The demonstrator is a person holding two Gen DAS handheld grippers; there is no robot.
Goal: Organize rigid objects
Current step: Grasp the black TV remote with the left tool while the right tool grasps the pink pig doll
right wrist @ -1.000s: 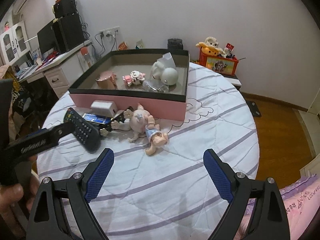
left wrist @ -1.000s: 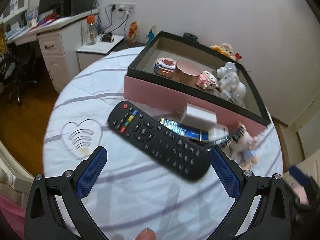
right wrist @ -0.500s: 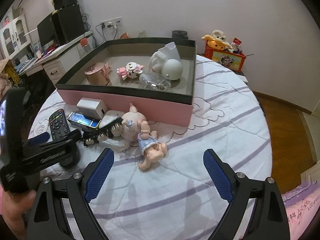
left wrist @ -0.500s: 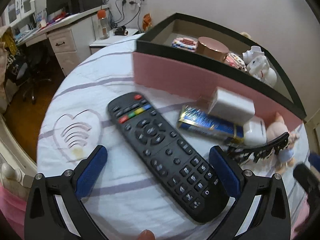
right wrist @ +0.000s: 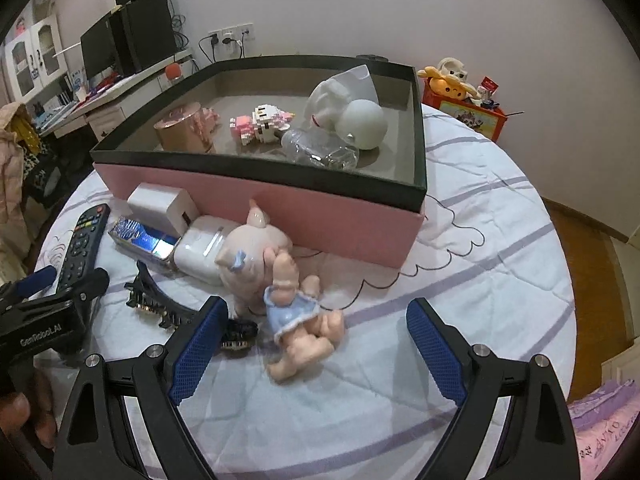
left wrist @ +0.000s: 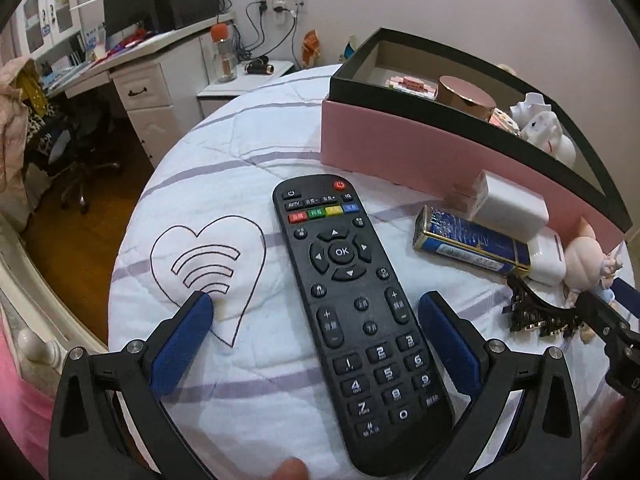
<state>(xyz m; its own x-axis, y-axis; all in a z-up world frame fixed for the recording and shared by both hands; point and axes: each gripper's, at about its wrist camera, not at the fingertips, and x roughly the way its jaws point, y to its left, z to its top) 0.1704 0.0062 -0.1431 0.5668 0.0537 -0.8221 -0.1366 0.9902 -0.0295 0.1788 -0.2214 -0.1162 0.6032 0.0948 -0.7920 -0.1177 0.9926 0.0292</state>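
A black remote [left wrist: 352, 280] lies on the white quilted table, its lower half between the fingers of my open left gripper [left wrist: 316, 300]; the pads stand apart from it. To its right lie a blue pack [left wrist: 464, 240], a white adapter [left wrist: 508, 204], a white case [left wrist: 548, 256] and a dark hair clip [left wrist: 536, 316]. My right gripper [right wrist: 316, 306] is open just above a pink pig doll [right wrist: 256, 256] in a blue dress, whose legs lie between the fingers untouched. The pink box [right wrist: 280, 208] stands behind them.
Inside the black-rimmed box are a rose-gold tin [right wrist: 184, 132], a block figure [right wrist: 260, 122], a white figurine [right wrist: 344, 104] and a clear bottle [right wrist: 316, 152]. A desk [left wrist: 132, 72] and a chair stand past the table's left edge. An orange toy box [right wrist: 464, 108] sits far right.
Both grippers have sunk toward the table. The left one has closed in over the remote, which now lies between its fingers. The right one has moved in on the pig doll.
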